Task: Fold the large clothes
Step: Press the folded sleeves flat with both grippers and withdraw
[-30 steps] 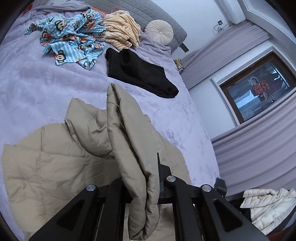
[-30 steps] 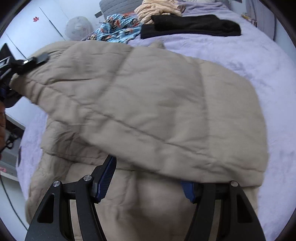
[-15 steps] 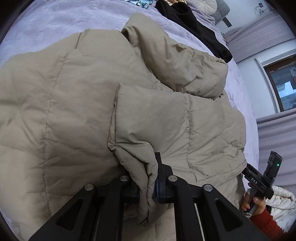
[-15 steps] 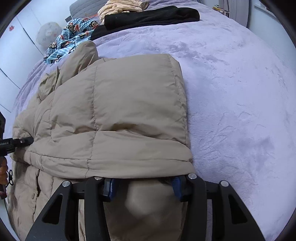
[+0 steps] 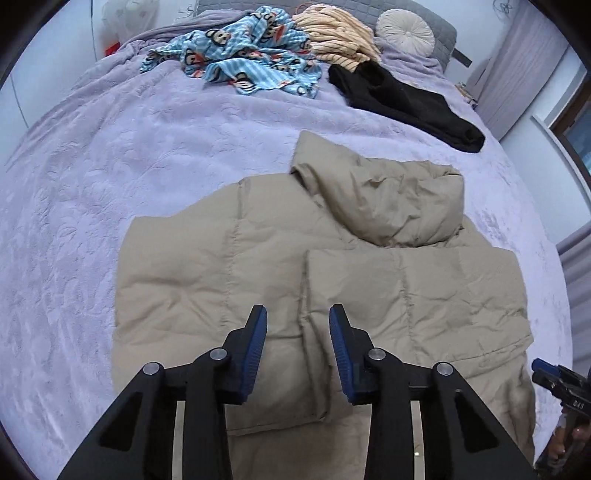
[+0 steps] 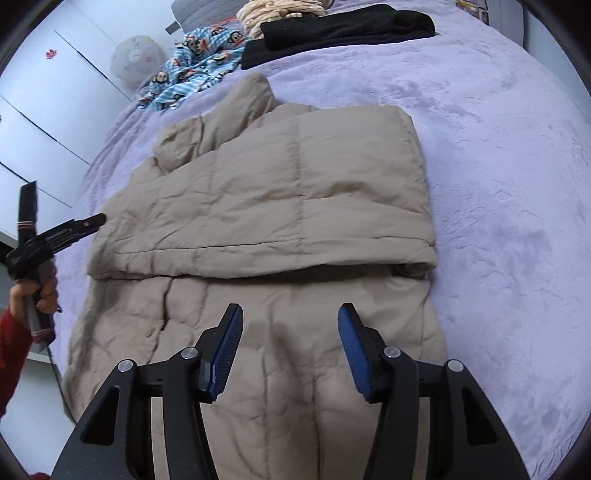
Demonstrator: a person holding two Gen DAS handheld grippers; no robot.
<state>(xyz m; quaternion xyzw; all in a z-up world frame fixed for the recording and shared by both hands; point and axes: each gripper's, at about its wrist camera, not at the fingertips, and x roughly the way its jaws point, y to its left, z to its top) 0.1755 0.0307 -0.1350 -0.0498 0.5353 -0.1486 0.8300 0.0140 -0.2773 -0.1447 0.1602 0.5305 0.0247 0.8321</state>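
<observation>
Beige padded jacket [image 5: 229,280] flat on purple bed [image 5: 110,155], near edge, one side panel folded over the body; hood [image 5: 388,199] bunched at far end. Left gripper [image 5: 297,350] above jacket, blue-padded fingers [image 5: 255,343] spread wide, holding nothing. Right gripper [image 6: 291,354] likewise above the jacket's near part, fingers [image 6: 225,350] apart, nothing between them. Fold edge runs across the jacket just beyond right gripper. At far end of bed: blue monkey-print cloth [image 5: 240,55], striped cream garment [image 5: 336,33], black garment [image 5: 402,99], round pillow [image 5: 404,31]. All three garments well apart from jacket.
</observation>
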